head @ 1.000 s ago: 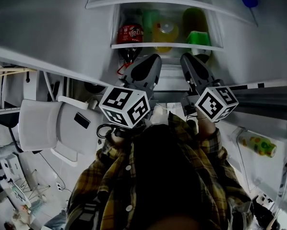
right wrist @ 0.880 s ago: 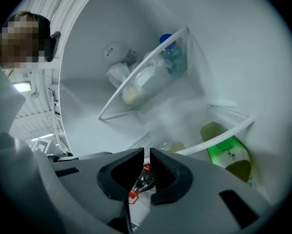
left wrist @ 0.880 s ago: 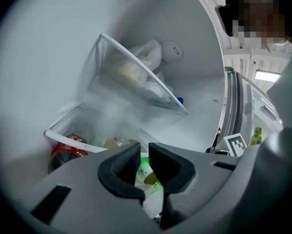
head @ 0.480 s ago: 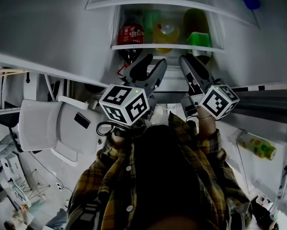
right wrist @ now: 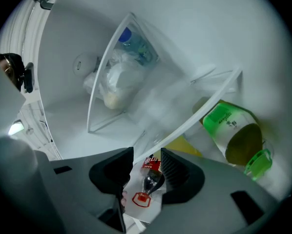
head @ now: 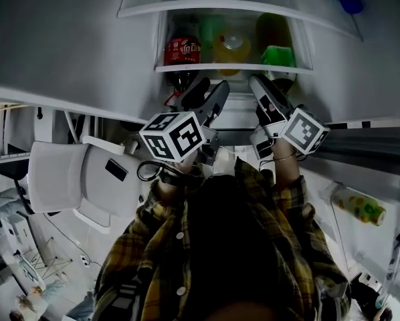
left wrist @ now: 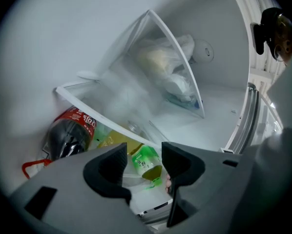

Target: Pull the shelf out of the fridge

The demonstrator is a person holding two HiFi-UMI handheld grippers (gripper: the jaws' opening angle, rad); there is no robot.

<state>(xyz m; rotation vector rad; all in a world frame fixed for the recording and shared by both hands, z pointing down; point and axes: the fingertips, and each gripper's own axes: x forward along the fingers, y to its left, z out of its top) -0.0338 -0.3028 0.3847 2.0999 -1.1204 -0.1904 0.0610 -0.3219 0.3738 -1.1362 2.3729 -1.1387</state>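
In the head view the open fridge holds a glass shelf with a white front edge [head: 227, 66]. On it stand a cola bottle [head: 181, 49], a yellow bottle [head: 230, 44] and a green bottle [head: 275, 52]. My left gripper [head: 209, 91] and right gripper [head: 268, 84] reach up side by side just below that edge. Both pairs of jaws are opening and hold nothing. In the left gripper view the shelf edge [left wrist: 99, 115] runs just beyond the left gripper [left wrist: 143, 164]. The right gripper [right wrist: 146, 170] likewise faces the edge [right wrist: 197, 115], with the cola bottle [right wrist: 150, 173] seen through the gap.
An upper glass shelf [head: 213, 4] carries a plastic bag of food [left wrist: 168, 67]. The fridge door at the right holds a bottle [head: 359, 204]. A white chair [head: 73, 178] stands at the left. Fridge walls close in on both sides.
Both grippers' jaws have spread from shut to open. Both grippers have crept a little upward toward the shelf edge.
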